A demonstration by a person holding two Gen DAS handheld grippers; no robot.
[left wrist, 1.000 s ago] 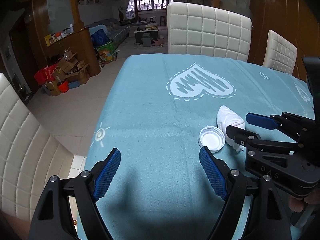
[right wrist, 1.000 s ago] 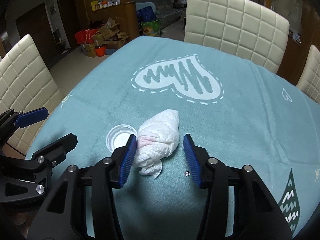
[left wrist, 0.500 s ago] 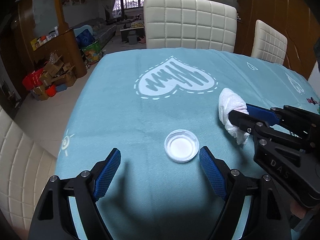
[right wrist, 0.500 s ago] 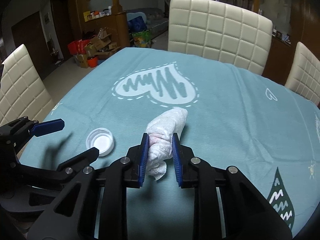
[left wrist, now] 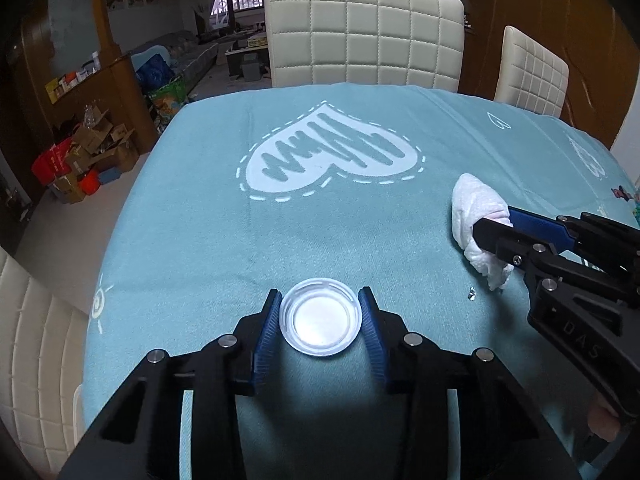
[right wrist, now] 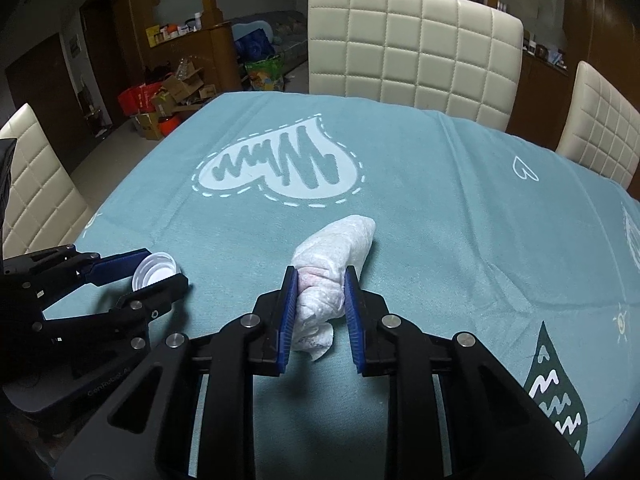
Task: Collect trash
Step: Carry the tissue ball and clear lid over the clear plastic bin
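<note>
A round white plastic lid [left wrist: 319, 316] lies on the teal tablecloth near the table's front. My left gripper [left wrist: 319, 309] is shut on it, one blue pad at each side of its rim. The lid also shows in the right wrist view [right wrist: 154, 271], tilted between the left gripper's fingers. A crumpled white tissue wad [right wrist: 332, 264] with a pink stain sits right of the lid. My right gripper [right wrist: 321, 288] is shut on its near end. In the left wrist view the tissue [left wrist: 476, 216] sticks out past the right gripper's fingers [left wrist: 532, 226].
The table [left wrist: 224, 216] wears a teal cloth with a white heart print. White padded chairs stand at the far side [left wrist: 362, 32], far right [left wrist: 532, 72] and left [right wrist: 32, 184]. A tiny shiny scrap [left wrist: 471, 294] lies between lid and tissue. Boxes clutter the floor [left wrist: 80, 160] at left.
My left gripper moved forward and to the right and closed on the lid. My right gripper, open around the tissue a second ago, closed on it and now holds it.
</note>
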